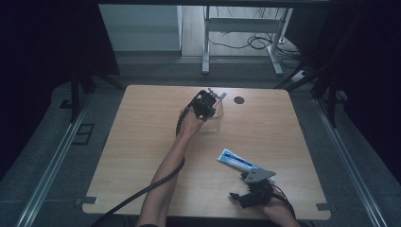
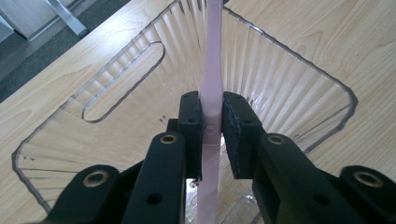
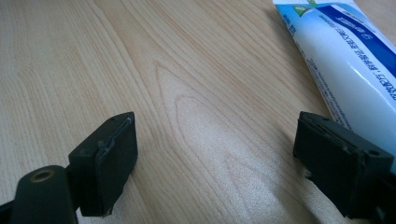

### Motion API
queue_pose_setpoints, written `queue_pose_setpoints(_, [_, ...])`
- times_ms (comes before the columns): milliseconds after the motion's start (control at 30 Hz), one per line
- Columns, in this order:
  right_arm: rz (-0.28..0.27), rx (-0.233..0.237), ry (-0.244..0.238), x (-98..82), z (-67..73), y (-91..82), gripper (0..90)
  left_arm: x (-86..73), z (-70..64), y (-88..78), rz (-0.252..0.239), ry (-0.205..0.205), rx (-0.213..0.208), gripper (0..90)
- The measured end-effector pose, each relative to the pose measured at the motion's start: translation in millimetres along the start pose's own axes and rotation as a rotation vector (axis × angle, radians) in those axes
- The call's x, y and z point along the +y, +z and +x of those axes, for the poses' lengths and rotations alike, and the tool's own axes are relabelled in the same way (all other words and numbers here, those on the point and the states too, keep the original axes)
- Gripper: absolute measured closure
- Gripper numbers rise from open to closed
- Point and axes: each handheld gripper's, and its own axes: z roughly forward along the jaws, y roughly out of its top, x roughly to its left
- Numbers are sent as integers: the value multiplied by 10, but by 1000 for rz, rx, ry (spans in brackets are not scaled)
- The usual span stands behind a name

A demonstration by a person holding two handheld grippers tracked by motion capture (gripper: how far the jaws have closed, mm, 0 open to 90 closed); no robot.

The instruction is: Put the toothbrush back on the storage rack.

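A pink toothbrush (image 2: 211, 88) is clamped between the left tongs (image 2: 212, 122) and held upright inside a clear ribbed container (image 2: 299, 70) on the table (image 1: 142, 132). The right tongs (image 3: 215, 154) are spread apart over bare wood, just beside a blue-and-white tube (image 3: 345, 56).

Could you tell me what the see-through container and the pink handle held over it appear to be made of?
The container looks like clear, glossy rigid plastic: the wood grain shows through its ribbed walls. The pink handle, clamped by the left gripper, seems smooth, matte moulded plastic; possibly a toothbrush, though its head is out of frame.
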Motion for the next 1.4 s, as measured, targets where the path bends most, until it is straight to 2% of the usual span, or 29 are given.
queue_pose_setpoints(233, [0,0,0,0,-1,0,134,1,-14,-15,-14,-14,-1,702])
queue_pose_setpoints(500, [0,1,0,0,0,0,134,11,-5,-115,-47,-29,17,545])
queue_pose_setpoints(933, [2,1,0,0,0,-1,133,-2,30,-302,-93,-78,-20,408])
queue_pose_setpoints(1133, [1,0,0,0,0,0,133,1,2,-374,-122,-68,-19,363])
queue_pose_setpoints(1400, [1,-1,-1,0,1,-1,136,3,-55,-453,-128,-39,-14,358])
